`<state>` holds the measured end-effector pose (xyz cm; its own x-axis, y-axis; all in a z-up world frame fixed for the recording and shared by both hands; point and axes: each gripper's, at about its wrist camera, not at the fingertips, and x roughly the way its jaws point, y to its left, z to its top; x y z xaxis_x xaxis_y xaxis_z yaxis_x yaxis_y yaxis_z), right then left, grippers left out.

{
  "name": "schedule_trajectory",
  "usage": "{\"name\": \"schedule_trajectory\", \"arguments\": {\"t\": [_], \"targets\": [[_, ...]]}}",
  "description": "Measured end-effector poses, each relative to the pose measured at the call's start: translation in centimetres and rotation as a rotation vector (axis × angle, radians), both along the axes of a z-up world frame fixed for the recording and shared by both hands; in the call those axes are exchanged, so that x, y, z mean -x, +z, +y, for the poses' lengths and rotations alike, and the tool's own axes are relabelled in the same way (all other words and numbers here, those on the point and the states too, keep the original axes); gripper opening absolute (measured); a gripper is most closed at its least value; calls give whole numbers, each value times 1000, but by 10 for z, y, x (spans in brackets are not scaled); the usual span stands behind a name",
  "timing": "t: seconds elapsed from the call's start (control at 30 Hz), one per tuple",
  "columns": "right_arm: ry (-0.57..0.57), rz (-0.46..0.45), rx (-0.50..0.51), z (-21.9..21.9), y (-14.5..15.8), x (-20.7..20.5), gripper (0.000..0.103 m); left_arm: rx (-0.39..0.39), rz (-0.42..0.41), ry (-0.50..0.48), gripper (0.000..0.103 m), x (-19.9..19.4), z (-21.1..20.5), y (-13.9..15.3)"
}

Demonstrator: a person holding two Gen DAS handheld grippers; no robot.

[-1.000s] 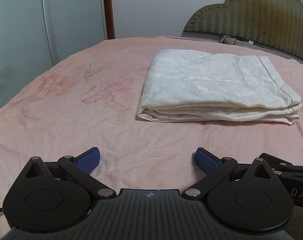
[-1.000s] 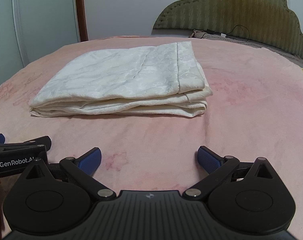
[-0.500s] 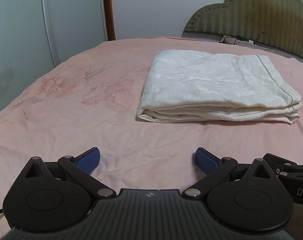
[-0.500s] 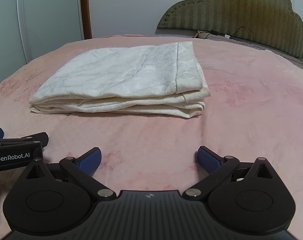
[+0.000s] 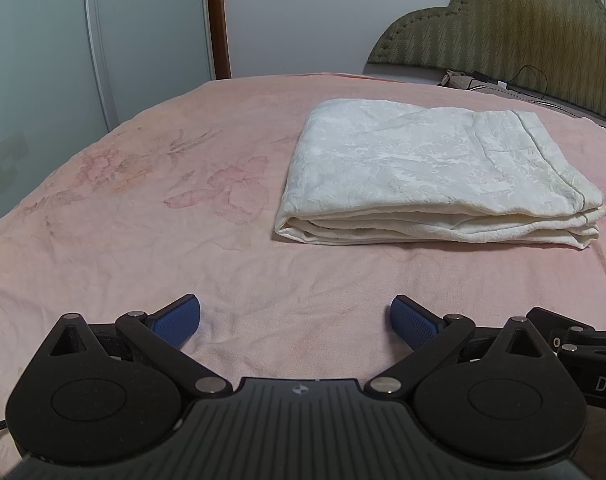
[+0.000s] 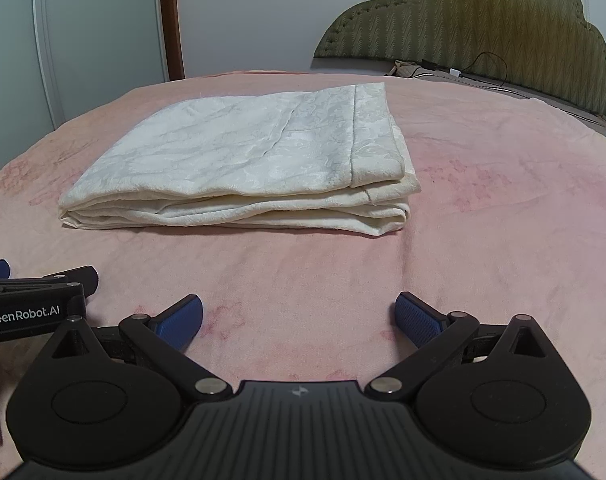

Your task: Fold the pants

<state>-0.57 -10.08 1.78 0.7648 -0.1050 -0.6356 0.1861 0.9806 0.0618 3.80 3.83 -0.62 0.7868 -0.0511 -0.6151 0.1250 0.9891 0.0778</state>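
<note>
The cream-white pants [image 5: 431,176] lie folded into a flat rectangular stack on the pink bedspread; they also show in the right wrist view [image 6: 247,164]. My left gripper [image 5: 295,320] is open and empty, low over the bedspread, well short of the stack's near edge. My right gripper [image 6: 299,320] is open and empty, also in front of the stack. The two grippers sit side by side: the left one's body [image 6: 35,308] shows at the right view's left edge.
The pink floral bedspread [image 5: 143,216] stretches out around the pants. An olive padded headboard [image 5: 515,32] with a cable at its foot stands at the back right. Pale wardrobe doors [image 5: 43,64] stand beyond the bed's left edge.
Both grippers have drifted slightly back and to the side; the pants stay still and both grippers remain open.
</note>
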Motion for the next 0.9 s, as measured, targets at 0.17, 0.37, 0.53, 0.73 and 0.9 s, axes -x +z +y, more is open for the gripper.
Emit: {"name": "schedule_trajectory", "arguments": {"t": [0.17,0.37,0.53,0.73,0.9], "targets": [[0,0,0,0,0,0,103,0,0,0,103,0,0,0],[0,0,0,0,0,0,103,0,0,0,103,0,0,0],[-1,0,0,0,0,0,103,1,0,0,103,0,0,0],[0,-5,-10,-1,0,0,103,1,0,0,103,0,0,0],[1,-5,-10,-1,0,0,103,3,1,1,103,0,0,-1]]}}
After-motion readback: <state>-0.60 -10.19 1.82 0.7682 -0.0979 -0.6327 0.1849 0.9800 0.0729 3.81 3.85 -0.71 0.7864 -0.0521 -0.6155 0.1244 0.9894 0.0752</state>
